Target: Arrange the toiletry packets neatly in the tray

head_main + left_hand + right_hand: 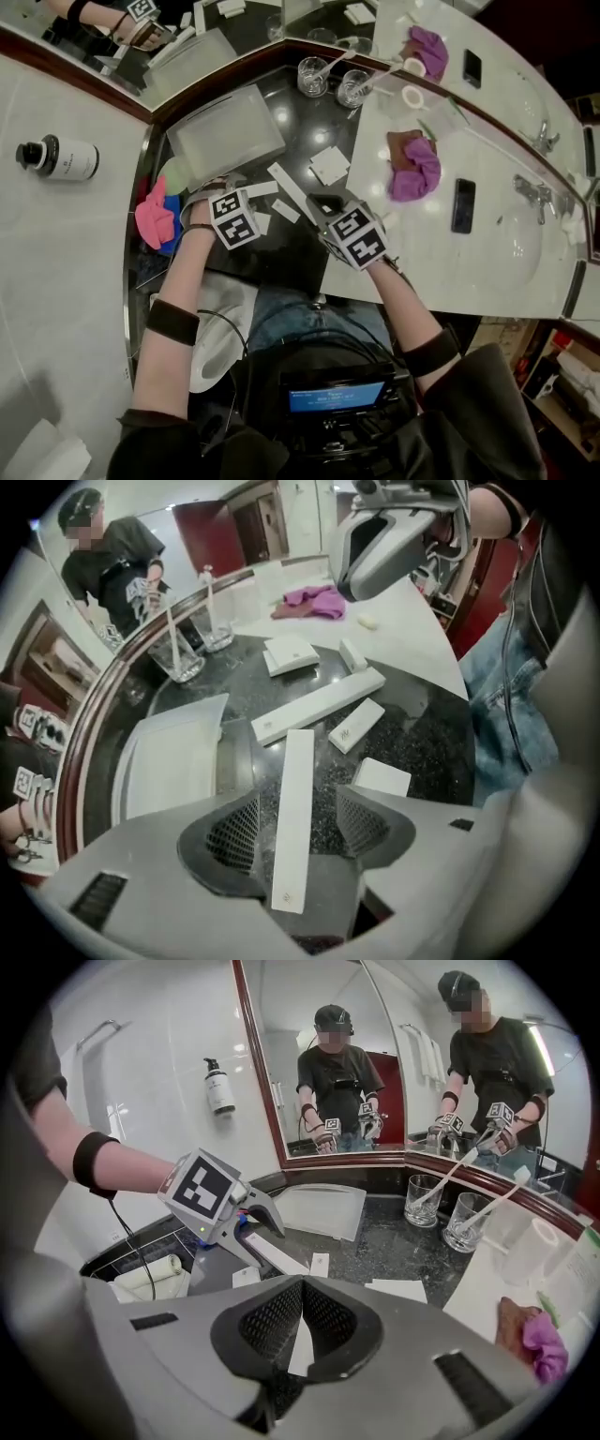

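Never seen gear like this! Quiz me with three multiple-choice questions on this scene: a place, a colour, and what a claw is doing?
1. Where do the two glasses stand?
A. on the black counter
B. inside the tray
C. on the floor
2. What colour is the scrunched cloth on the white counter?
A. green
B. yellow
C. purple
3. How is the left claw?
A. shut tight
B. open over a long white packet
C. gripping a glass
Answers: 1 A, dark stone lies under them; 2 C, it is plainly purple; 3 B, the jaws stand apart either side of it.
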`<action>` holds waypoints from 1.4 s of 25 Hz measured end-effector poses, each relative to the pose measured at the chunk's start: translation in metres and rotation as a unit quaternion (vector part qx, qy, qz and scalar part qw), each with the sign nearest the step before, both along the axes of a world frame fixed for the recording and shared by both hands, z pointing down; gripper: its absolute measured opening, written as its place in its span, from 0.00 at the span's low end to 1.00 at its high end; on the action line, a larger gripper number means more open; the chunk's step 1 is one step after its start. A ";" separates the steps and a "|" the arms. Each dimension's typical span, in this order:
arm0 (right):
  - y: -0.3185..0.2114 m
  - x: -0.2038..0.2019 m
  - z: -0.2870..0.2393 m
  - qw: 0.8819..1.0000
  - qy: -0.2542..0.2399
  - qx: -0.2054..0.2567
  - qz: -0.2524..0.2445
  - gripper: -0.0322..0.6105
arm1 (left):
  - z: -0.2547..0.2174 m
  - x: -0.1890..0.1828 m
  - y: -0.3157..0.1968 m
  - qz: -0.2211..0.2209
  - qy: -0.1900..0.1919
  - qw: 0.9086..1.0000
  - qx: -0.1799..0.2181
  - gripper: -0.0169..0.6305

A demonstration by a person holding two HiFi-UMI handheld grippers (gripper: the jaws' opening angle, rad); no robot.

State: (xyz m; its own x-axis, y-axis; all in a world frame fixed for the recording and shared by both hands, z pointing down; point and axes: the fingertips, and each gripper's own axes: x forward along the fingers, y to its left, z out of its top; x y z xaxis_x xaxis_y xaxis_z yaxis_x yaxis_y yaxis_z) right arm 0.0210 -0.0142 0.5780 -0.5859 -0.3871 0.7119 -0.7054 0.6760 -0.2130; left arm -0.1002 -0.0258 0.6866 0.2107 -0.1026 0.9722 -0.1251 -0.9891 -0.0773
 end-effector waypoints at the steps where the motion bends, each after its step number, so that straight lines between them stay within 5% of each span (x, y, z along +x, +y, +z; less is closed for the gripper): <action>1: 0.000 -0.002 0.000 1.000 0.000 -0.002 -0.001 0.05 | 0.006 0.000 0.002 0.008 -0.006 1.000 -0.010 0.42; 13: 0.003 0.002 0.013 1.000 0.008 -0.018 -0.001 0.05 | 0.032 0.001 0.008 0.021 -0.021 0.999 -0.045 0.23; 21: 0.001 -0.001 0.016 1.000 0.008 -0.017 -0.011 0.05 | 0.027 -0.002 0.005 0.003 -0.020 1.000 -0.022 0.22; 29: -0.002 -0.003 0.006 1.000 0.007 -0.012 -0.022 0.05 | -0.009 -0.006 -0.013 -0.027 -0.022 0.998 0.061 0.22; 35: -0.013 -0.015 -0.004 1.000 0.006 0.007 -0.026 0.05 | -0.042 -0.020 -0.044 -0.053 -0.041 0.984 0.166 0.22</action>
